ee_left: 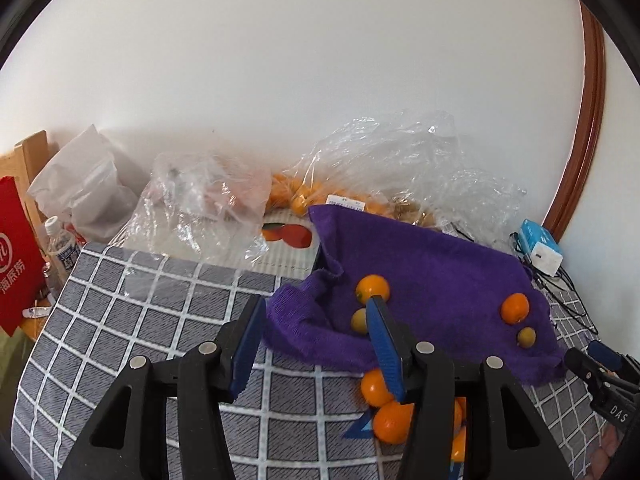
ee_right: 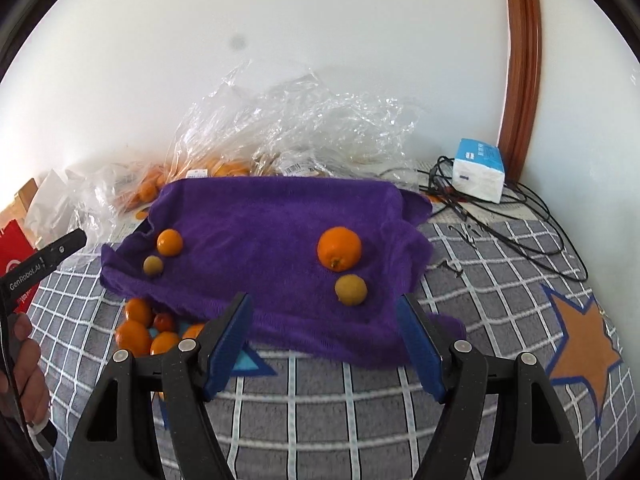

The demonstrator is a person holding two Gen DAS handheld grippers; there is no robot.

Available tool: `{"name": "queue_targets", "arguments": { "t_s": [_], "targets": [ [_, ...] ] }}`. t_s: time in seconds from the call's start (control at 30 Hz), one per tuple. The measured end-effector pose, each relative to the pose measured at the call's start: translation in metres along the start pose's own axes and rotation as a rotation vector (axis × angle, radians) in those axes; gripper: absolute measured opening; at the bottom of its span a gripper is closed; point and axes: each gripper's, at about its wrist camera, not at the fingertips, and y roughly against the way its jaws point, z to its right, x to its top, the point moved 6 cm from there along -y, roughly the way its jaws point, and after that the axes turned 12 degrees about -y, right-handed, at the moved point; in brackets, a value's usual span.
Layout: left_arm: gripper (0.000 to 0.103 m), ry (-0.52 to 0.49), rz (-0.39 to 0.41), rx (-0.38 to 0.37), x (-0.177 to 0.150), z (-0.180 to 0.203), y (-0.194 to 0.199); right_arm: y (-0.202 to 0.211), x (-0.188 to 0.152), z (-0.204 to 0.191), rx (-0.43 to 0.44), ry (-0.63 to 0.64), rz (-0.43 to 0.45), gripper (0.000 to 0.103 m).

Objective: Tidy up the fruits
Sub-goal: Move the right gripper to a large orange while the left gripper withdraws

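While both tongs, left [ee_left: 316, 344] and right [ee_right: 326, 344], hang open and empty at the purple towel's [ee_right: 260, 216] near edge, four fruits [ee_right: 339, 249] rest on it; pinch each gently, avoiding the cloth.

white chinese characters "海底捞" stand on the red paper bag [ee_left: 16, 256] at the left edge. "das" is printed on the black right gripper body [ee_left: 618, 414]. "genrobot.ai", partly legible, runs along the black left gripper arm [ee_right: 28, 278]. labels on the clear plastic bags [ee_right: 288, 168] are too small to read.
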Motion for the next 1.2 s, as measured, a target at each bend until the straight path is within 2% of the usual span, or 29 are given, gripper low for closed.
{"name": "queue_targets", "arguments": {
  "t_s": [0.2, 0.37, 0.47, 0.6, 0.67, 0.83, 0.9, 0.93, 0.97, 1.0, 1.07, 1.2],
  "targets": [
    [0.05, -0.01, -0.06, 0.013, -0.043, -0.017, 0.016, 0.006, -0.033, 0.005, 0.031, -0.023, -0.06, 0.07],
    [0.05, 0.008, -0.114, 0.006, -0.073, -0.025, 0.011, -0.001, -0.053, -0.013, 0.066, 0.007, -0.11, 0.053],
    [0.049, 0.028, -0.14, -0.017, -0.084, -0.027, 0.006, -0.006, -0.06, -0.033, 0.121, 0.036, -0.14, 0.052],
    [0.05, 0.066, -0.124, -0.034, -0.085, -0.032, 0.009, -0.009, -0.071, -0.058, 0.199, 0.055, -0.183, 0.053],
    [0.051, 0.08, -0.135, -0.046, -0.087, -0.032, 0.006, -0.012, -0.077, -0.069, 0.234, 0.064, -0.199, 0.058],
    [0.052, 0.1, -0.151, -0.047, -0.088, -0.034, 0.003, -0.029, -0.092, -0.089, 0.221, 0.123, -0.239, 0.058],
    [0.052, 0.106, -0.139, -0.053, -0.088, -0.034, 0.005, -0.037, -0.096, -0.092, 0.187, 0.155, -0.251, 0.058],
    [0.052, 0.103, -0.132, -0.056, -0.087, -0.033, 0.006, -0.039, -0.098, -0.094, 0.161, 0.181, -0.235, 0.055],
    [0.052, 0.098, -0.129, -0.058, -0.087, -0.032, 0.007, -0.038, -0.098, -0.095, 0.148, 0.192, -0.216, 0.045],
    [0.052, 0.094, -0.127, -0.062, -0.087, -0.031, 0.008, -0.037, -0.099, -0.096, 0.145, 0.2, -0.214, 0.043],
    [0.052, 0.094, -0.124, -0.059, -0.086, -0.03, 0.008, -0.036, -0.1, -0.095, 0.139, 0.208, -0.206, 0.043],
    [0.052, 0.111, -0.108, -0.101, -0.085, -0.028, 0.009, -0.024, -0.098, -0.083, 0.128, 0.206, -0.163, 0.043]
  ]
}}
